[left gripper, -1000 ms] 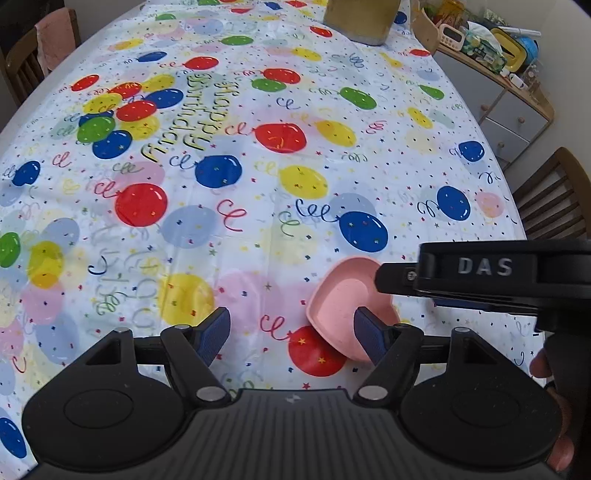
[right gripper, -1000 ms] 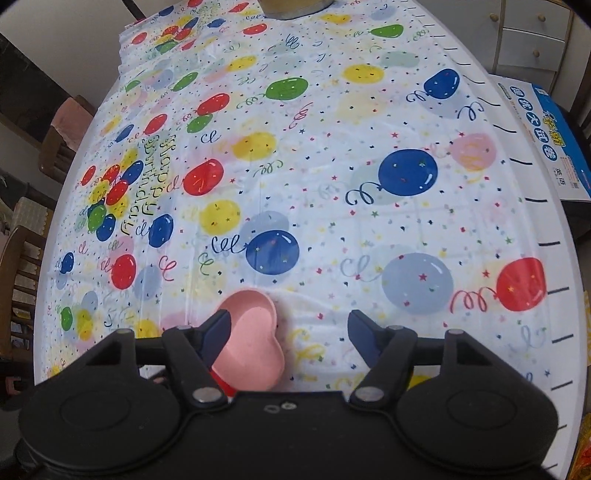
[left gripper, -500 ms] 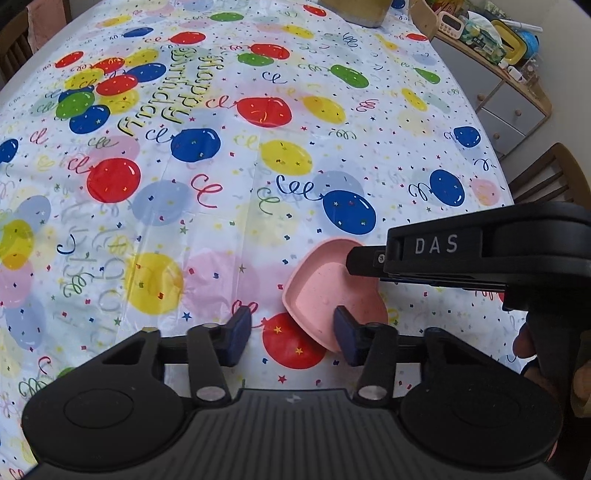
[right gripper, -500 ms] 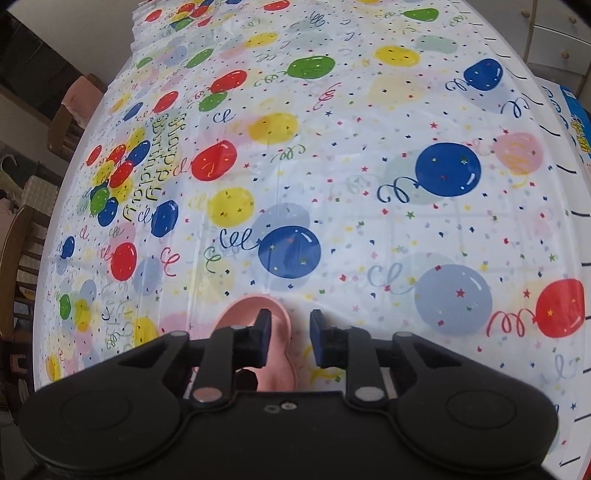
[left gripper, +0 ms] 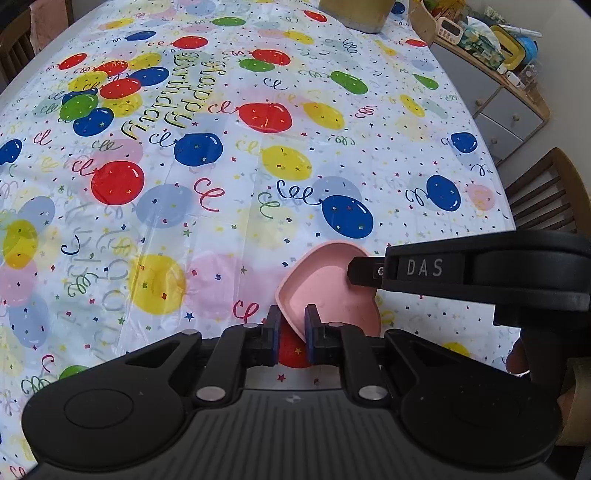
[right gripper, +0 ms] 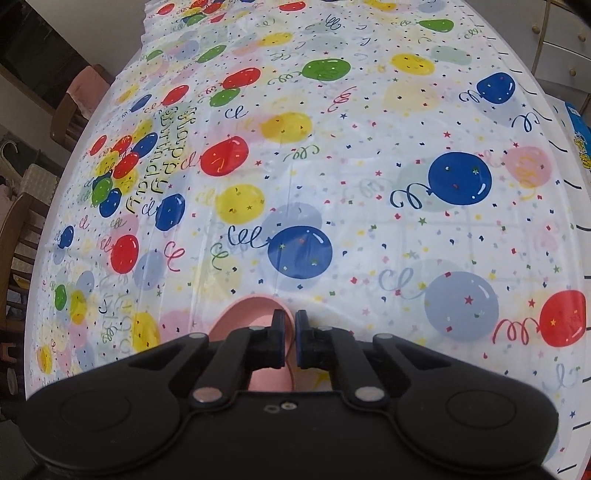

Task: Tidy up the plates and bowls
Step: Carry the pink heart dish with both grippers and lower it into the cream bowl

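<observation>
A pink heart-shaped plate lies on the balloon-print tablecloth near the table's front edge. My left gripper is closing down on the plate's near left rim, which runs between its blue pads. My right gripper comes in from the right and bites the plate's right rim. In the right wrist view the pink plate sits just left of the fingers. There the right gripper has its jaws closing nearly together, with the thin rim pinched between them.
A tan container stands at the table's far end. A cluttered grey sideboard and a wooden chair are beyond the right edge. Another chair is on the left. A blue box lies on the floor.
Both grippers went from wide open to shut, each closing onto a rim of the pink plate. Neither hand shifted much, and the plate stays on the cloth.
</observation>
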